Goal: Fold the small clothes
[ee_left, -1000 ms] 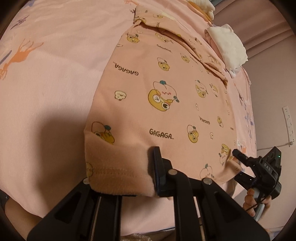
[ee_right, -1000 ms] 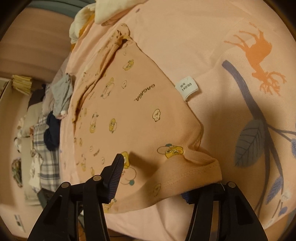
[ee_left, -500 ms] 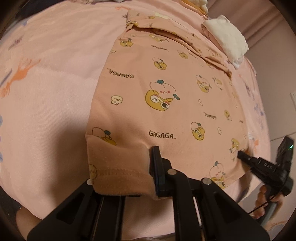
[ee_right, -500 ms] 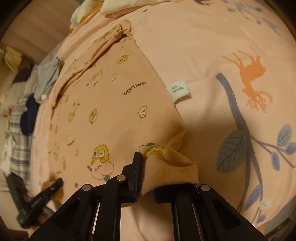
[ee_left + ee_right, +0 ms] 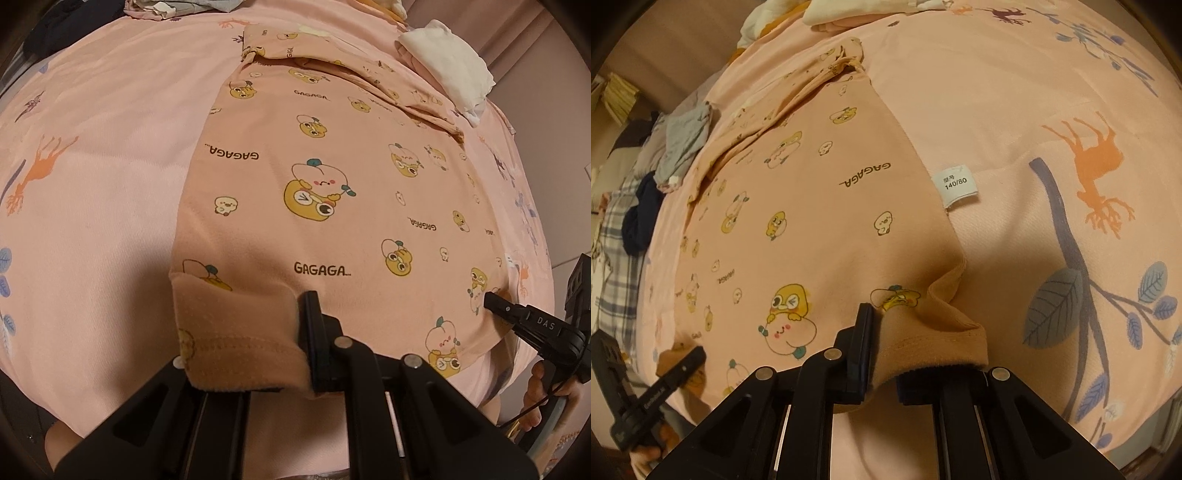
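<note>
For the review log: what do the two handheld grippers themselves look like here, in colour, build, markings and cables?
Both are matt black. The left gripper and right gripper each have flat rectangular finger pads on angular, triangular-cutout arms with round silver rivets. Seen from the left wrist, the right gripper carries white "DAS" lettering, a thin black cable looping beneath it and a pale handle. The left gripper's side lettering is too blurred to read.

Bed: pink sheet (image 5: pixel 110 155) printed with deer and leaves | centre to near edge: peach cartoon-print garment (image 5: pixel 351 177) lay flat | far edge: white folded cloth (image 5: pixel 447 70), grey garment (image 5: pixel 685 142)
</note>
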Demonstrator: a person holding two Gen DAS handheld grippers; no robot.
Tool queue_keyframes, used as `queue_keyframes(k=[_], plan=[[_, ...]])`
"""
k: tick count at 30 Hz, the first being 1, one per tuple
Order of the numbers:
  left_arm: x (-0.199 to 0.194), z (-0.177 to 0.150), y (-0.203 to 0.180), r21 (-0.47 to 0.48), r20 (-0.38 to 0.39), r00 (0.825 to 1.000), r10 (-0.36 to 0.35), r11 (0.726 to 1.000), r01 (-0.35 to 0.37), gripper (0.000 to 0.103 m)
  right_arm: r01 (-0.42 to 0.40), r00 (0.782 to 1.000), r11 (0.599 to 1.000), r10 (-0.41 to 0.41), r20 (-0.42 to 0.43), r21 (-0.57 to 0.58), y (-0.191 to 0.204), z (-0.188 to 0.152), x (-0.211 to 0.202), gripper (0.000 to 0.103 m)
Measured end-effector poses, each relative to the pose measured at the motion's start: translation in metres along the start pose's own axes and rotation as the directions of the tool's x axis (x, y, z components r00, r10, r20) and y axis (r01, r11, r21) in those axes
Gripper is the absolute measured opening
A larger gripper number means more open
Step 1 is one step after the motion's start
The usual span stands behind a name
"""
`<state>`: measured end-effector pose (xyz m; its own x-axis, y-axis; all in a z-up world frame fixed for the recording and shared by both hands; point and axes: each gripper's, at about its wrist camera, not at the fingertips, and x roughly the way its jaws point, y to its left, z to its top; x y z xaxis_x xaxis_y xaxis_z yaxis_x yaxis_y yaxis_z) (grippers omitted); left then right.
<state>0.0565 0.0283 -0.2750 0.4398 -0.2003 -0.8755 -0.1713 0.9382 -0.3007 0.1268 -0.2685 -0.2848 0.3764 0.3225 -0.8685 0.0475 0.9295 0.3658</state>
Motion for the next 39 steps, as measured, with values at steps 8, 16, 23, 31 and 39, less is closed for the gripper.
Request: queue_keyframes(k=[8,16,23,31,39], plan=[[0.001,0.001,-0.001,0.003,-0.004,1.0,0.004,1.0,-0.004,0.011,0.023,1.0,0.999,-0.023,0.007,-0.025,0.008,0.0,0.002,0.008],[0.001,0.002,-0.003,0.015,-0.003,1.0,0.015,1.0,-0.015,0.011,0.034,0.999,0.999,-0.034,0.011,-0.041,0.011,0.0,0.003,0.008],[0.002,0.002,-0.002,0.012,-0.008,1.0,0.012,1.0,-0.012,0.011,0.033,0.999,0.998,-0.033,0.014,-0.046,0.011,0.0,0.003,0.008],[0.002,0.003,-0.003,0.018,-0.003,1.0,0.018,1.0,-0.018,0.011,0.04,0.999,0.997,-0.038,0.025,-0.059,0.013,-0.001,0.003,0.008],[0.001,0.004,-0.003,-0.005,-0.01,1.0,0.015,1.0,-0.015,0.011,0.051,0.998,0.996,-0.049,0.032,-0.073,0.015,-0.001,0.003,0.008]])
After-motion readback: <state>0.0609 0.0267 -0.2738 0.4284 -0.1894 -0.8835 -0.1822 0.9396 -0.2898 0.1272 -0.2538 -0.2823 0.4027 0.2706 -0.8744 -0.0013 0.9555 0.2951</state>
